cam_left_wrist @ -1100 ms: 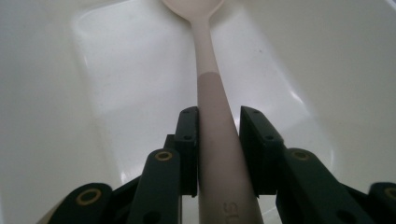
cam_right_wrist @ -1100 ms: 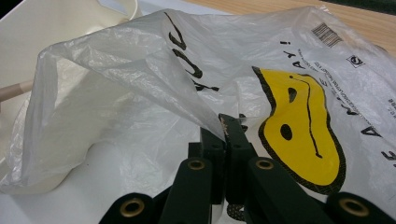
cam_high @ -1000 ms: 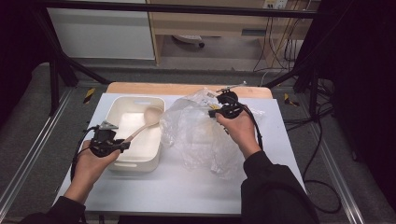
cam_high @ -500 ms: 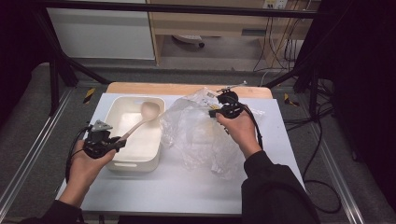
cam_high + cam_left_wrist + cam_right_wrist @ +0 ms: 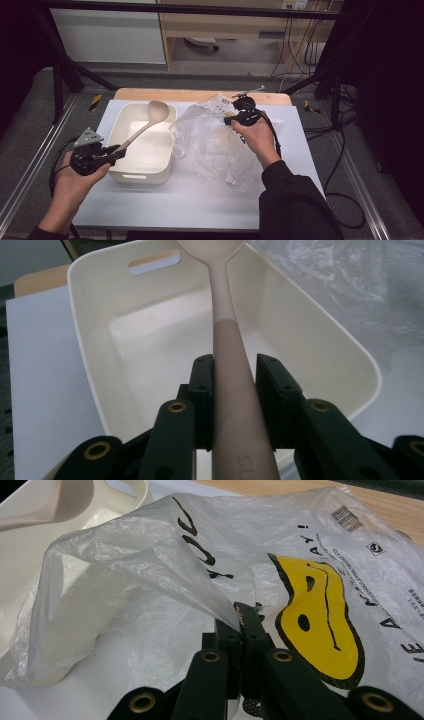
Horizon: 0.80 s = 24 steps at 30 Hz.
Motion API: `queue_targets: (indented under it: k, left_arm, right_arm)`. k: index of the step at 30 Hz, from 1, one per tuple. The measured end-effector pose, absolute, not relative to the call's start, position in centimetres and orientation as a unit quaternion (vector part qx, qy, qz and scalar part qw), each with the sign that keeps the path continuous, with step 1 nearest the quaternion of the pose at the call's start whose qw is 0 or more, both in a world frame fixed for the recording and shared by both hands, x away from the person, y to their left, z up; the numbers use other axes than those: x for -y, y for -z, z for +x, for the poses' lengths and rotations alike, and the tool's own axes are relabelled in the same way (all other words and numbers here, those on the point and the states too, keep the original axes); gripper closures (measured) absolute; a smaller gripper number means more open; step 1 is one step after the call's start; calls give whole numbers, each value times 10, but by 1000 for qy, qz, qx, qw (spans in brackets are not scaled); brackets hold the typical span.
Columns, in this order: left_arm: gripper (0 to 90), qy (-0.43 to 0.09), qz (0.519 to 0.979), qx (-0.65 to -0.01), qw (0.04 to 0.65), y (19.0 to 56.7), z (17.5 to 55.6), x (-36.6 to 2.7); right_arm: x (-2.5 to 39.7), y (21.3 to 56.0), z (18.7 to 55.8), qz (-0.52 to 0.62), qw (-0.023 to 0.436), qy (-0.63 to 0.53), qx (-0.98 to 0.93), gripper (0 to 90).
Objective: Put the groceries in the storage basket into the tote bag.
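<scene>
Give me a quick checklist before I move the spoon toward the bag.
1. Left gripper shut on spoon handle: ok.
2. Right gripper pinching plastic bag edge: ok.
3. Bag mouth lifted open toward the spoon: ok.
4. Spoon bowl raised above white tub: ok.
5. Bag interior empty: cannot tell.
6. Path between tub and bag clear: ok.

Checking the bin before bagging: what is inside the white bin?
The white bin looks bare inside; the spoon, clamped in the left hand-held gripper, hangs over it. The handle hides a strip of the floor.
</scene>
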<state>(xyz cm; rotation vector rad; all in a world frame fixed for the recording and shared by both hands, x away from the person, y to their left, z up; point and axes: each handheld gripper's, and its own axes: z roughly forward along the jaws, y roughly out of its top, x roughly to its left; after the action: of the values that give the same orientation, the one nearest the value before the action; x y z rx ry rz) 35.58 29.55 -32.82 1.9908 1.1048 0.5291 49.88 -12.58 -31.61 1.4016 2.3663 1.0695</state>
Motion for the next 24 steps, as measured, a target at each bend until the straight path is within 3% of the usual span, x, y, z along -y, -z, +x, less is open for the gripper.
queue_targets:
  k: [24]
  left_arm:
    - [696, -182, 829, -333, 410, 301, 324, -250]
  right_arm:
    - [122, 316, 502, 472, 93, -353, -802, 900]
